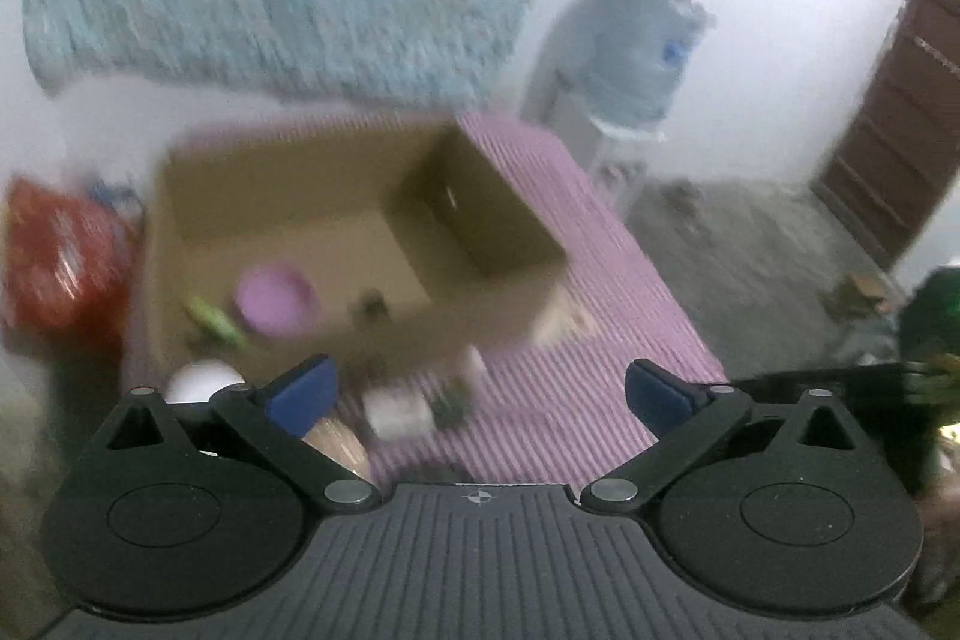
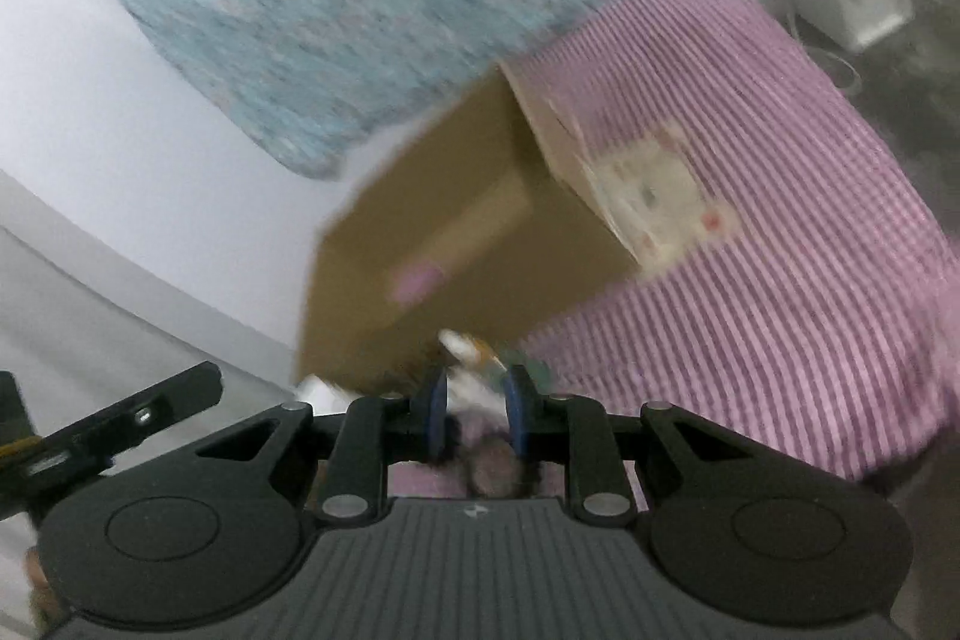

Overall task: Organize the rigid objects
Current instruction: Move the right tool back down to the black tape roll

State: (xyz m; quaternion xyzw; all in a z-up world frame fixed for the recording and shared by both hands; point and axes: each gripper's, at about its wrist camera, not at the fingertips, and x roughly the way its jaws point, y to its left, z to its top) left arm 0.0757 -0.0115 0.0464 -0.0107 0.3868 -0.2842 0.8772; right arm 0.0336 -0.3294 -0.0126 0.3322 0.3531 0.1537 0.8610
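The right hand-held gripper (image 2: 477, 409) pinches a small whitish item (image 2: 474, 388) (too blurred to name), with the cardboard box (image 2: 456, 232) just ahead. The left hand-held gripper (image 1: 480, 394) hangs spread, farther back over the striped bed (image 1: 600, 340).

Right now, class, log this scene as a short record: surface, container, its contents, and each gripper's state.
surface: pink striped cloth
container: open cardboard box on the cloth
contents: purple bowl, green item, small dark item
left gripper: open, holding nothing
right gripper: shut on a small white item, too blurred to identify
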